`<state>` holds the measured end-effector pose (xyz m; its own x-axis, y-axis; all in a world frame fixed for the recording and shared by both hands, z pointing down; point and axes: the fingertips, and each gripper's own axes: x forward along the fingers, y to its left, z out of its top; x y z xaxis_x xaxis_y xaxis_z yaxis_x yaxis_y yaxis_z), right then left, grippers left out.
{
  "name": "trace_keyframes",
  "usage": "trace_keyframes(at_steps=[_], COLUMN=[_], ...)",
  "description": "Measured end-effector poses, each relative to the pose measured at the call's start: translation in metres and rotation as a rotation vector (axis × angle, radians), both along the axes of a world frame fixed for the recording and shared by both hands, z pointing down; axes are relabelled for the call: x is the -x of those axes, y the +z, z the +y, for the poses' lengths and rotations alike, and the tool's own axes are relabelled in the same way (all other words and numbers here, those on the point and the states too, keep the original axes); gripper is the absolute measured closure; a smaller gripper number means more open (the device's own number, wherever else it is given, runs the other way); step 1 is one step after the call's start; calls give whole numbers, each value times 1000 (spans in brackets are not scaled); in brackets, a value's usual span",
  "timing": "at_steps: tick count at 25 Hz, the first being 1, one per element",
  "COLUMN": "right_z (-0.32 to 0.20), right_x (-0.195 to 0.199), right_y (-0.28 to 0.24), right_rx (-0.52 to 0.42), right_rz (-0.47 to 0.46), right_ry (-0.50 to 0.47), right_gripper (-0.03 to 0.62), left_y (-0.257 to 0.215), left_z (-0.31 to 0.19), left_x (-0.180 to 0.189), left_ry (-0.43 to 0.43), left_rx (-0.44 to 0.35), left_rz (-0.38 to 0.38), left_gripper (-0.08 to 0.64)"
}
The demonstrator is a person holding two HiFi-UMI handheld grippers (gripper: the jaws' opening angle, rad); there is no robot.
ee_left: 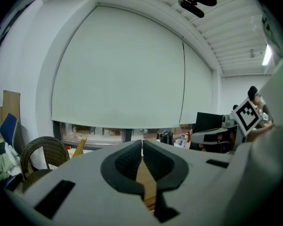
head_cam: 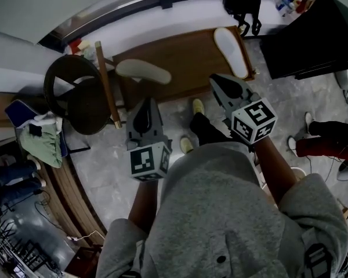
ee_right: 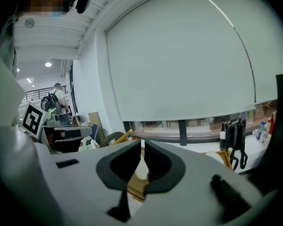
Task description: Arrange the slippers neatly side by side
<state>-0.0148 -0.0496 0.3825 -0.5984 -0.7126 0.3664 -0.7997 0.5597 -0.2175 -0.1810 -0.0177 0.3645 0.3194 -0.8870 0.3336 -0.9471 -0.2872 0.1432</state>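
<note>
**A:** What's the room like?
**B:** A wicker chair (head_cam: pixel 75 94) stands on the grey floor (head_cam: pixel 104 167) at left, beside a low wooden table (head_cam: pixel 191 62).
**A:** The slippers?
**B:** The left slipper (head_cam: pixel 143 70) lies at the table's left end and the right slipper (head_cam: pixel 232 52) at its right corner, well apart.
**A:** Jaws?
**B:** The left gripper (head_cam: pixel 145 103) and right gripper (head_cam: pixel 216 80) are both clenched, empty.

We see two cream-white slippers, the left slipper (head_cam: pixel 143 71) and the right slipper (head_cam: pixel 231 51), on a warm brown wooden board (head_cam: pixel 185 62). The left gripper (head_cam: pixel 145 104) and right gripper (head_cam: pixel 217 80) are pale grey with black pads. The left cube (head_cam: pixel 149 161) and right cube (head_cam: pixel 254 120) carry black-and-white square markers. The sweatshirt (head_cam: pixel 220 213) is grey and the shoes (head_cam: pixel 198 106) yellow-green. On the left are a dark brown wicker chair (head_cam: pixel 75 94) and a pale green cloth (head_cam: pixel 40 143). The floor (head_cam: pixel 104 172) is mottled grey.
</note>
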Motion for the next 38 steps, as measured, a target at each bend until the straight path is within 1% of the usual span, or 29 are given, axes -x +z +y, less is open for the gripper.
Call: trace_keyframes(at_steps=[6,9,13,18,24,33,36,38], right_z=[-31,-44,-59,-82,-107,-132,-133,-135], right_x=[-10,-9,-6,-8,-16,-30,-31,-29], right_y=[9,12,13,14,22,35,41,44], right_rx=[28,40,42,41,56,79,92,96], right_rz=[-10,-20,-36,-63,-78,-97,-103,-105], right_ry=[-30,-54,-90,-113,-142,-179,-184,-189], right_gripper=[552,552,552,552,552,552,552,552], left_y=[8,11,19,23,45,71,84,93], left_z=[-31,-45,-54,-69,-83,-92,-92,-93], left_x=[-8,-9,-3,7,13,17,19,22], left_ry=[-41,-63,-109,-181,-248,-349,-367,-366], left_rx=[17,21,48,58,102,150,173,186], left_rz=[-12,-14,-38,-57,-72,-38,-16,-17], left_gripper=[538,538,538,538,538,537,537,537])
